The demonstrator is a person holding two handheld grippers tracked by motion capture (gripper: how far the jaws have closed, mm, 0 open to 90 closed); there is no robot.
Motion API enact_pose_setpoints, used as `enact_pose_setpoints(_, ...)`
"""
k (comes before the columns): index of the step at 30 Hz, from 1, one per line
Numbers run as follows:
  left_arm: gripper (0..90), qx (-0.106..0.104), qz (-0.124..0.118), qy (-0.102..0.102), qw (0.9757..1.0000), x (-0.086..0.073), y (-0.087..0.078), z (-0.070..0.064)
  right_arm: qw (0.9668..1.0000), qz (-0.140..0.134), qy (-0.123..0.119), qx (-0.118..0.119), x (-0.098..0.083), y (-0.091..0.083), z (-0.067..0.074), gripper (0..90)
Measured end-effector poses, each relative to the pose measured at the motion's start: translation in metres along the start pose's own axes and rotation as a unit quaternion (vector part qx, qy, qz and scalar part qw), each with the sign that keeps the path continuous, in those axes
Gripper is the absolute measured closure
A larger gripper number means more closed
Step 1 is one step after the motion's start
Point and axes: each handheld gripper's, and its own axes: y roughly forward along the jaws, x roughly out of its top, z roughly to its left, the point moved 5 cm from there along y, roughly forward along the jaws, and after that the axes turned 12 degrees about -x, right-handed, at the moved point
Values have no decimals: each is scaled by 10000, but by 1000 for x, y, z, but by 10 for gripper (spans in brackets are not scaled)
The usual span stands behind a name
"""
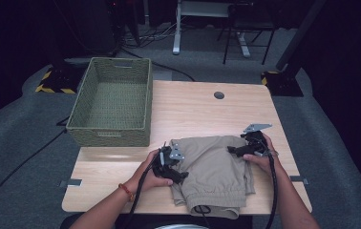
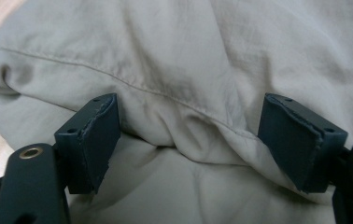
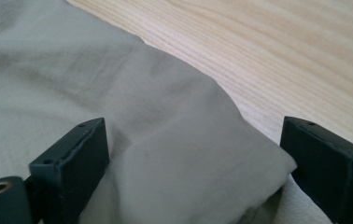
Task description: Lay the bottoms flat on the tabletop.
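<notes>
Shorts [image 1: 215, 168] being folded – both grippers, L [image 1: 173, 172] & R [image 1: 236, 150], being held wide open, nothing gripped; next, fold edge needs pinching.

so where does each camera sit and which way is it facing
High view: above the person's side, looking forward and down on the table, basket and shorts; forearms, both hands.
Left gripper view: on the left claw, looking along its open jaws at a seamed fold.
Right gripper view: on the right claw, jaws open astride a folded edge.
All share the shorts.
</notes>
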Motion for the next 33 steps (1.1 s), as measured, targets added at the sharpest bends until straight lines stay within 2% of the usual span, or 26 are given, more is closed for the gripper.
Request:
enact_pose_setpoints(2,215,-8,-71,-20,10000,-2,0,-3,10000,-20,-42,56,-2,-1,3,141)
enact_pose_setpoints(7,210,-148,-3,85,9999,-12,-7,-20,9993,-91,-242,269,-10,-10,16,152)
enact_pose_setpoints(8,207,-150,-43,50,9999,-14,-10,-22,9991,-91,-282,291,-11,-12,19,153)
enact_pose_setpoints(9,198,-63,-85,39,9999,-16,-17,-22,9990,-79,-304,308,-12,-13,23,165)
enact_pose_setpoints(14,171,140,-471,-167,9987,-20,-45,-9,9977,-162,-461,464,-14,-17,36,198)
enact_pose_setpoints(15,169,143,-491,-234,9984,-21,-47,-6,9975,-166,-487,490,-14,-17,38,207)
enact_pose_setpoints(17,161,248,-321,-203,9990,-24,-46,0,9966,-186,-564,573,-14,-17,42,221)
enact_pose_setpoints(20,162,76,-503,-297,9983,-25,-52,2,9964,-168,-592,591,-13,-17,44,223)
enact_pose_setpoints(23,166,162,-574,-83,9982,-26,-64,-5,9963,-191,-594,588,-13,-17,44,232)
enact_pose_setpoints(24,170,162,-574,-83,9982,-26,-64,-5,9963,-191,-594,588,-13,-17,44,232)
enact_pose_setpoints(25,174,340,-688,-98,9970,-27,-70,-5,9963,-198,-600,583,-12,-17,44,248)
enact_pose_setpoints(27,177,406,-721,-141,9965,-25,-72,0,9964,-194,-596,577,-12,-17,44,250)
enact_pose_setpoints(29,183,441,-816,-282,9953,-22,-71,8,9966,-175,-584,555,-12,-17,45,250)
enact_pose_setpoints(30,195,442,-789,-337,9953,-20,-68,13,9968,-168,-569,534,-12,-17,45,244)
enact_pose_setpoints(32,193,610,-557,-272,9962,-16,-58,20,9976,-152,-527,433,-12,-17,45,213)
enact_pose_setpoints(33,198,542,-484,-285,9969,-15,-52,22,9978,-156,-534,364,-12,-18,45,201)
